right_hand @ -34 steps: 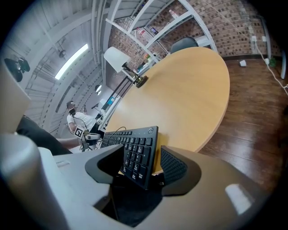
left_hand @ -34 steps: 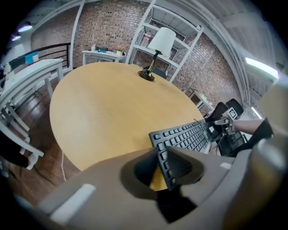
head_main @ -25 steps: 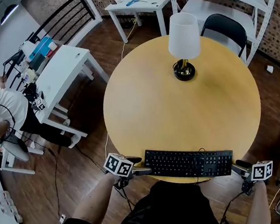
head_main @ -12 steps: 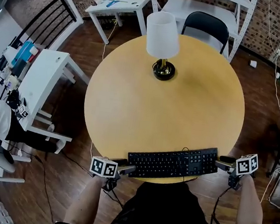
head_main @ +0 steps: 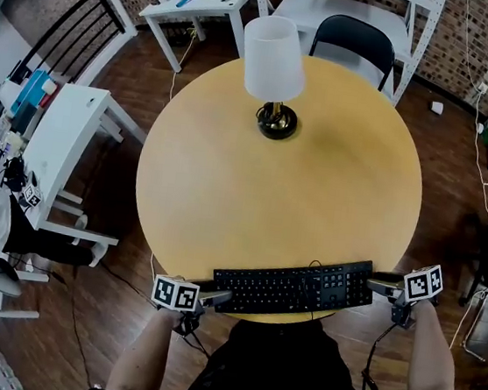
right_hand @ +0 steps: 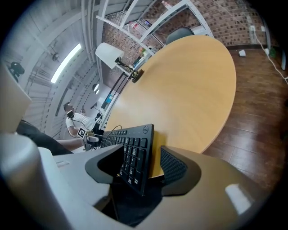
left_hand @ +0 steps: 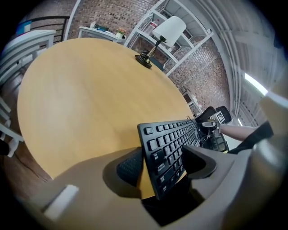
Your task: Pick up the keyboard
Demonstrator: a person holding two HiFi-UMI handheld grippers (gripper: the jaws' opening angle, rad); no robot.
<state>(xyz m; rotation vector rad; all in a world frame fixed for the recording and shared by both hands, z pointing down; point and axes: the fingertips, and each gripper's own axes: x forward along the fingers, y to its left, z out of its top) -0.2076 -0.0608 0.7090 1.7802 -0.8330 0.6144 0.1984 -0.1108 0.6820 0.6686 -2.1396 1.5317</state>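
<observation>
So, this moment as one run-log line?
keyboard: on round table, near edge; left gripper: jaws have just been closing, keyboard's end between, no grip; right gripper: open astride other end

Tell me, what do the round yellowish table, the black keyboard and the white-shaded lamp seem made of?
Round yellowish table: probably wood or laminate, matte; even colour, soft sheen.
Black keyboard: likely matte plastic, moulded keys.
White-shaded lamp: shade looks like fabric or paper; black base, brassy stem, seemingly metal.
</observation>
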